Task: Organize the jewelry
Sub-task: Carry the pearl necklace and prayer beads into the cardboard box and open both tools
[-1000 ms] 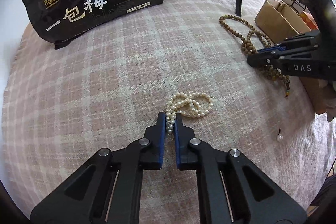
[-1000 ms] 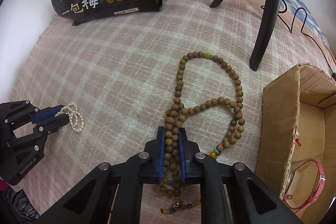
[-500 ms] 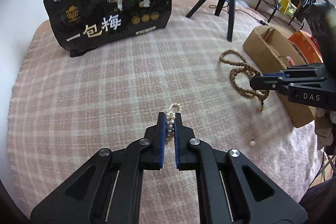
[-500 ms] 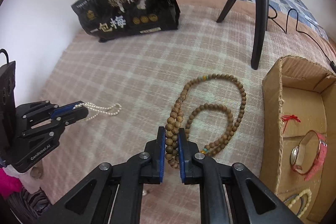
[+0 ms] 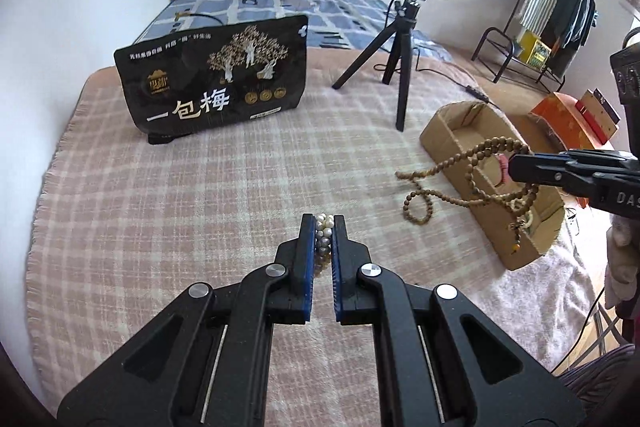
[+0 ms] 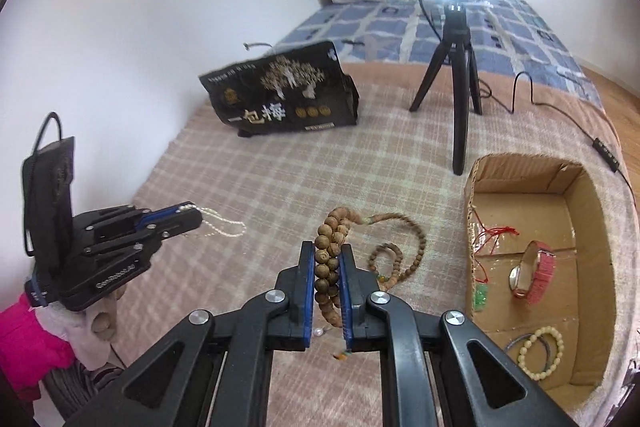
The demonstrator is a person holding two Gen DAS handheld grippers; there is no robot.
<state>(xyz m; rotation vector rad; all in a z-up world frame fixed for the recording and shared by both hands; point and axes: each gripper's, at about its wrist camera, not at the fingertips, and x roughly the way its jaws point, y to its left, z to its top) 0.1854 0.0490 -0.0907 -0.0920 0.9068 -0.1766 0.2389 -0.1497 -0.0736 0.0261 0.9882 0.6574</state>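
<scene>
My left gripper (image 5: 324, 223) is shut on a white pearl necklace (image 5: 323, 243) and holds it above the plaid blanket; in the right wrist view the necklace's loop (image 6: 224, 227) hangs from that gripper (image 6: 192, 215). My right gripper (image 6: 326, 255) is shut on a brown wooden bead necklace (image 6: 328, 259), lifted, its free end trailing on the blanket (image 6: 400, 255). In the left wrist view the beads (image 5: 472, 163) dangle from the right gripper (image 5: 516, 165) beside the cardboard box (image 5: 448, 143).
The open cardboard box (image 6: 472, 187) at the right holds a pink watch (image 6: 536, 275), a pale bead bracelet (image 6: 540, 351) and red string. A black snack bag (image 5: 216, 79) stands at the back. A ring-light tripod (image 5: 396, 51) stands near the box. A loose pearl (image 6: 318, 331) lies on the blanket.
Both grippers have risen, lifting their necklaces off the blanket. The wooden beads have moved right, toward the cardboard box.
</scene>
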